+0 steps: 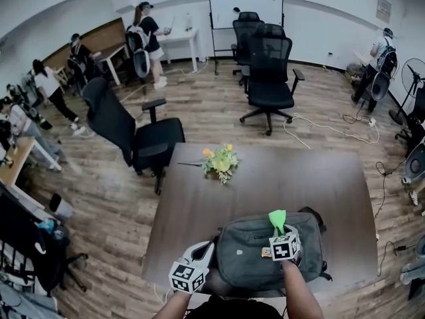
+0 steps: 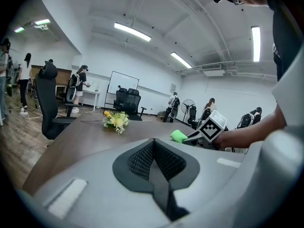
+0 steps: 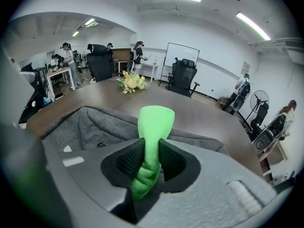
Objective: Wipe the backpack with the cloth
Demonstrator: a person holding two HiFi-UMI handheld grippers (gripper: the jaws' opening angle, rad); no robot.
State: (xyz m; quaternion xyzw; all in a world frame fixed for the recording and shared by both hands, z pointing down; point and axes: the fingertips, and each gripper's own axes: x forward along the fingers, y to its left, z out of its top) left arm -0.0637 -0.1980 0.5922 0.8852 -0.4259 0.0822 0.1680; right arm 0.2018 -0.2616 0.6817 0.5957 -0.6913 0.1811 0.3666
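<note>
A grey backpack [image 1: 262, 251] lies flat at the near edge of the dark brown table [image 1: 265, 181]. My right gripper [image 1: 281, 231] hovers over the backpack's upper right part, shut on a bright green cloth [image 1: 277, 219]. In the right gripper view the cloth [image 3: 152, 137] sticks up from between the jaws above the grey backpack fabric [image 3: 90, 127]. My left gripper [image 1: 203, 252] is at the backpack's left side, jaws together with nothing between them. From the left gripper view I see the cloth [image 2: 178, 136] and the right gripper's marker cube [image 2: 211, 126].
A small bunch of yellow flowers [image 1: 221, 160] lies on the table's far left part. Black office chairs stand at the table's left [image 1: 129, 128] and beyond it [image 1: 269, 75]. Several people stand along the walls. Cables run across the wooden floor at right.
</note>
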